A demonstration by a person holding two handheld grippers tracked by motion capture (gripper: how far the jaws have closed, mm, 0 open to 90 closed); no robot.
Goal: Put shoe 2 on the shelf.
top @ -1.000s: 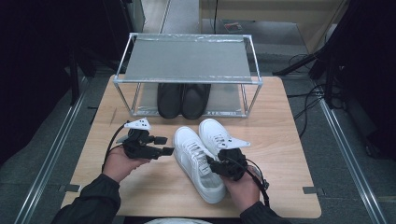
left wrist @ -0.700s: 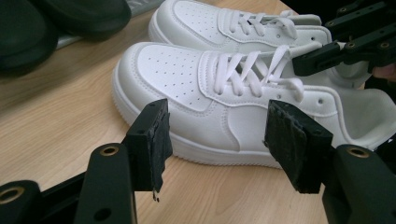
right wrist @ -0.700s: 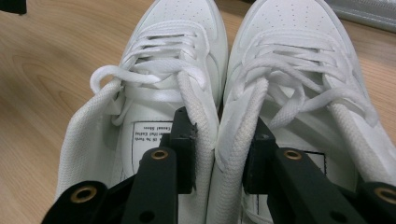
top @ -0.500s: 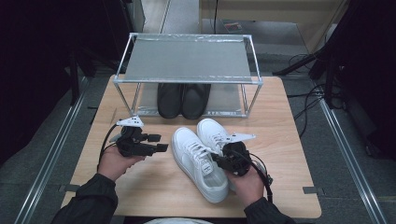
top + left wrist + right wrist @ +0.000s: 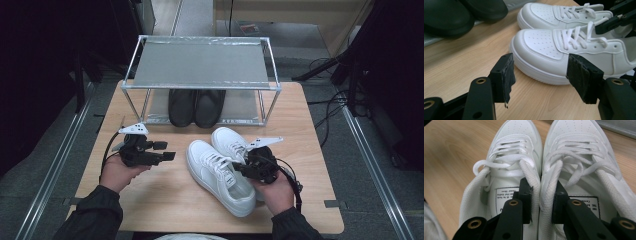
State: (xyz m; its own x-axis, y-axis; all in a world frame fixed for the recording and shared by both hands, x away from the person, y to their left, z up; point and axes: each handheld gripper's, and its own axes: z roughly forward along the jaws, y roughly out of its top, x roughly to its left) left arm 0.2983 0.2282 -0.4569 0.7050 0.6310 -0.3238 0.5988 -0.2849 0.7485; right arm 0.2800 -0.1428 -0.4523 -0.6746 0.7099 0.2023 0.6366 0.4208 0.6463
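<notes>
Two white lace-up sneakers [image 5: 215, 175] lie side by side on the wooden table [image 5: 165, 205], toes pointing toward the rack. My right gripper [image 5: 541, 192] has one jaw inside each shoe. Its jaws have just been closing, and they now pinch the two inner collars [image 5: 540, 182] together. From above, the right gripper [image 5: 239, 167] sits over the shoes' heel openings. My left gripper [image 5: 541, 72] is open and holds nothing. It hovers beside the toe of the nearer sneaker [image 5: 544, 47]. From above, that left gripper [image 5: 167, 151] is to the left of the pair.
A metal-framed rack [image 5: 200, 62] stands at the back of the table. A pair of black shoes [image 5: 195, 106] sits on its lower level. Cables trail from both grippers. Bare wood lies in front of the sneakers and to their left.
My right hand has shifted slightly right and farther up the table at the sneakers' heels. The left hand has drifted a little to the left.
</notes>
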